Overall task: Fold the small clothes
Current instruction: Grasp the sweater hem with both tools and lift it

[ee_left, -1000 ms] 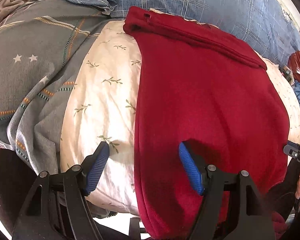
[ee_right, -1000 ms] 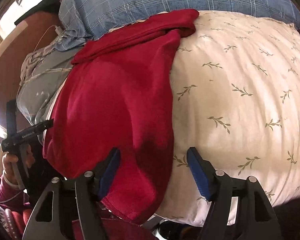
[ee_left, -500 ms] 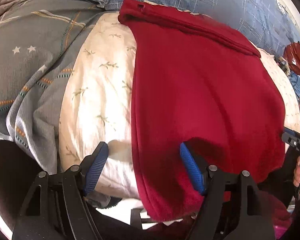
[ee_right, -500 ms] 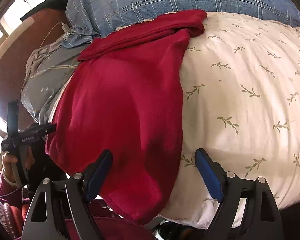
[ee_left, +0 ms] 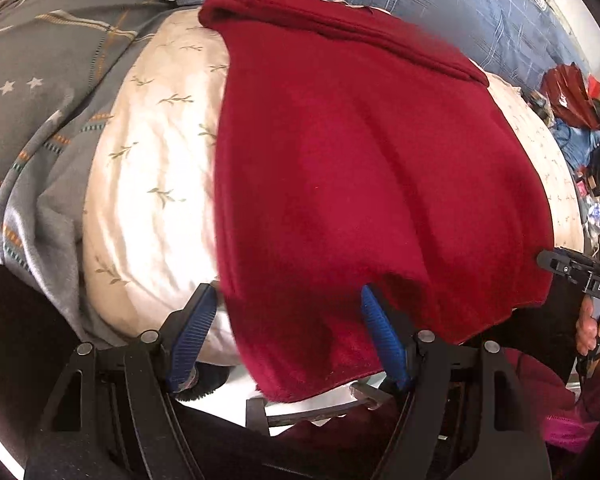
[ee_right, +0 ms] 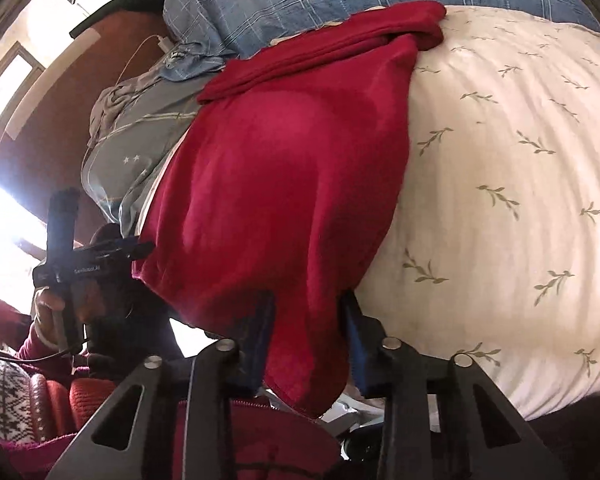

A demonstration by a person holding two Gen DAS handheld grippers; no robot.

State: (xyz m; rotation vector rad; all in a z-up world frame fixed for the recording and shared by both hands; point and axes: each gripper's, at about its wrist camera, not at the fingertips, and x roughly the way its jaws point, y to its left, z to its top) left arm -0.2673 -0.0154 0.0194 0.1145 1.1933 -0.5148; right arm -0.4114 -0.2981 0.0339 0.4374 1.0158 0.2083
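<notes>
With right gripper (ee_right: 308,336) jaws just closed on the red garment's (ee_left: 360,168) near hem, grabbing step half done; next, close left gripper's (ee_left: 288,332) wide jaws on its corner.

Two wrist fisheyes, close over a bed edge, angled steeply down.
Left view facing along its fingers from the red garment (ee_left: 360,168)'s near left corner; right view from the near right corner; garment and cream leaf-print duvet (ee_right: 500,168) shared.
</notes>
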